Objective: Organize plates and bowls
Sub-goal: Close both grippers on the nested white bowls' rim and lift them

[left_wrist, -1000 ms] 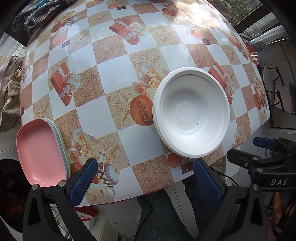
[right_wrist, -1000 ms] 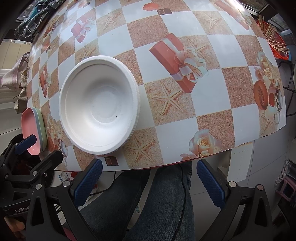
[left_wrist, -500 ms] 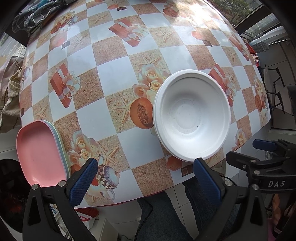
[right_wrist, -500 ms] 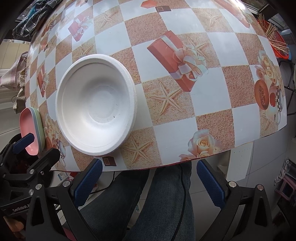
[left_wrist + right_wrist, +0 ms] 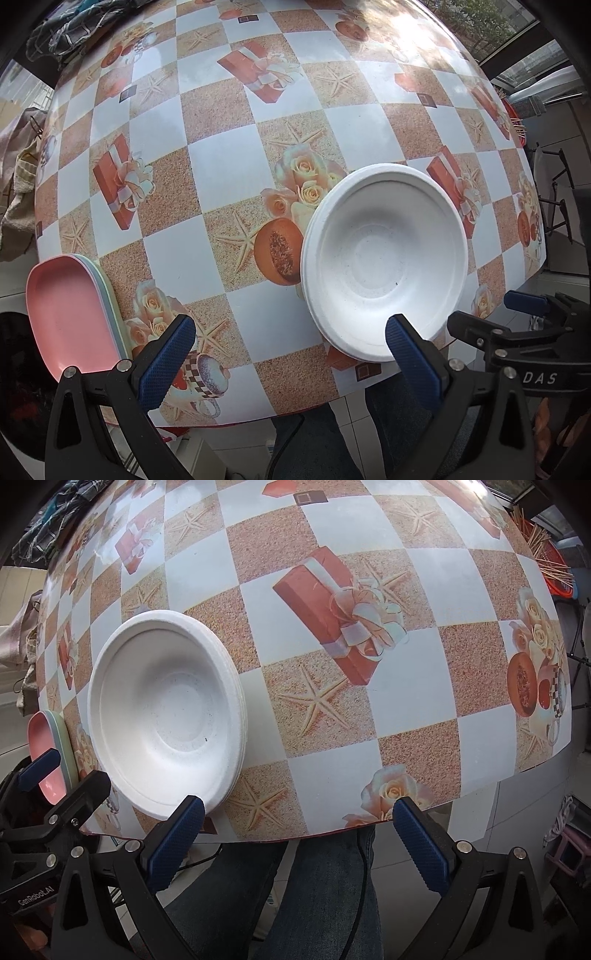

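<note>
Both jaws stand spread and empty over the table's near edge. White bowls, nested by that edge, lie nearest the left gripper, its right fingertip overlapping their rim; the right gripper is alongside. Pink plates sit at the near-left edge.

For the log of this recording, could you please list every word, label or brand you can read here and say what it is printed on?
"DAS" reads in pale letters on the black body of the right gripper, seen from the left wrist view; anything before those letters is hidden.
"GenRobot.AI" reads on the black body of the left gripper, seen from the right wrist view.
The tablecloth, white bowls and pink plates show no text.
</note>
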